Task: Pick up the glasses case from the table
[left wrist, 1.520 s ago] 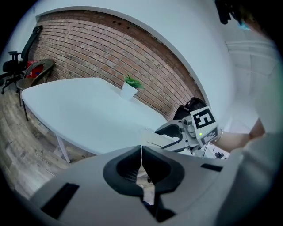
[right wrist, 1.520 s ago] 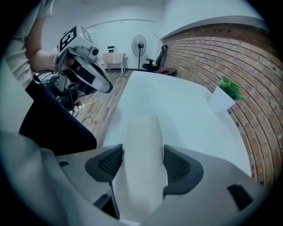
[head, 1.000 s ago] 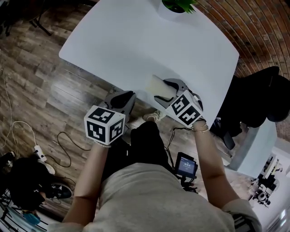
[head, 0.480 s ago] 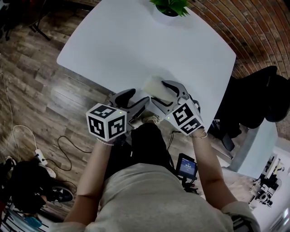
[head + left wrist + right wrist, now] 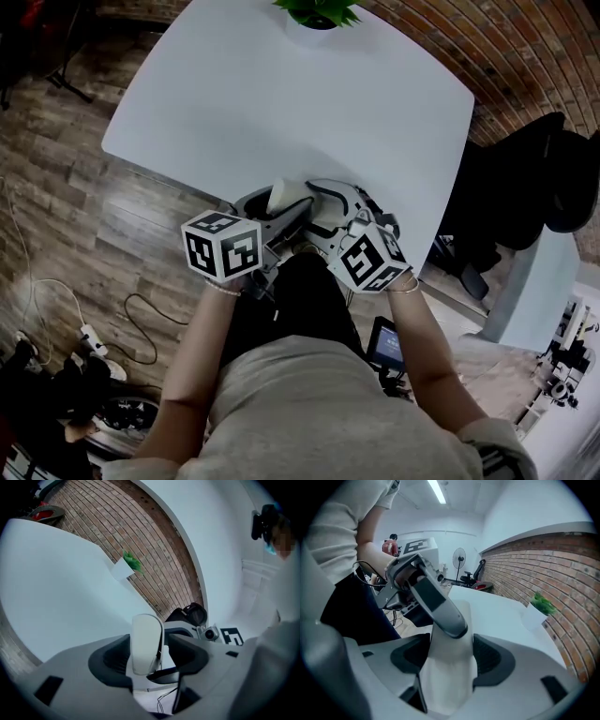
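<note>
A cream glasses case (image 5: 284,195) hangs just over the near edge of the white table (image 5: 281,94). My right gripper (image 5: 317,195) is shut on it; in the right gripper view the case (image 5: 450,667) fills the gap between both pads. My left gripper (image 5: 286,217) has come in from the left and its jaws are opening. In the left gripper view the case's end (image 5: 146,641) stands upright between the jaws, with a gap beside the right pad. One left finger (image 5: 436,602) lies across the case in the right gripper view.
A potted green plant (image 5: 314,23) stands at the table's far edge. A black chair (image 5: 525,187) is to the right of the table. Cables (image 5: 141,319) lie on the wood floor at left. A small black device (image 5: 386,342) sits by my legs.
The left gripper moved right to the case and its jaws went from shut to wide. The right gripper, still holding the case, shifted left towards the left gripper.
</note>
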Available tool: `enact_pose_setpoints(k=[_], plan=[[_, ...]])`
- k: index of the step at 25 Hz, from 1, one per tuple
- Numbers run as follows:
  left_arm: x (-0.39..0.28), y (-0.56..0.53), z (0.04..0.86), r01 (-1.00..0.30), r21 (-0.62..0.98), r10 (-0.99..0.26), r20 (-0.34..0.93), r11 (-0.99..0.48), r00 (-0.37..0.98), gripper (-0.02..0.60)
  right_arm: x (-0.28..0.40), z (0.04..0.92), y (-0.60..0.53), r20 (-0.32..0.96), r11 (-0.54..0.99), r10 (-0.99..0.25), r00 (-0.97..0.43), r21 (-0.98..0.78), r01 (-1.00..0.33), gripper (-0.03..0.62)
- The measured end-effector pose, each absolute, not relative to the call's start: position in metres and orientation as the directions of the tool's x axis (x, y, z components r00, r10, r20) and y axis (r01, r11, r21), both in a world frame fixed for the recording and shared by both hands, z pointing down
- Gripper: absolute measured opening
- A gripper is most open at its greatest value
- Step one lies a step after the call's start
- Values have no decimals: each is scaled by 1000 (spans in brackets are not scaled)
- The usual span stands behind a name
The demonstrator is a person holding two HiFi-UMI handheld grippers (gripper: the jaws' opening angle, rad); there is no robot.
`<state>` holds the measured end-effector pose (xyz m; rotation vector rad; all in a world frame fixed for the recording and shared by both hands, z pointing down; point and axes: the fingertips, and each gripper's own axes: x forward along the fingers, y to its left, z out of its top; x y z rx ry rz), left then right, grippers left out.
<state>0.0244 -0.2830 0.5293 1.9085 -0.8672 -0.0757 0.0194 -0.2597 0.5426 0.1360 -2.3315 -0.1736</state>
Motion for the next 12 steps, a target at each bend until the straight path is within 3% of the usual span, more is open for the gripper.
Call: enact_pose_setpoints(k=[3, 6, 12], plan=[[36, -283, 532, -505, 827, -565, 300, -248, 769, 238, 24, 541, -257, 699, 985, -152, -699, 169, -45, 287], [43, -283, 530, -483, 836, -549, 283, -261, 786, 176, 29, 541, -256, 707, 982, -162, -689, 184, -43, 287], [56, -281, 529, -518, 801, -528, 313, -300, 789, 164, 39, 544, -255, 720, 978, -204, -663, 185, -100, 293]])
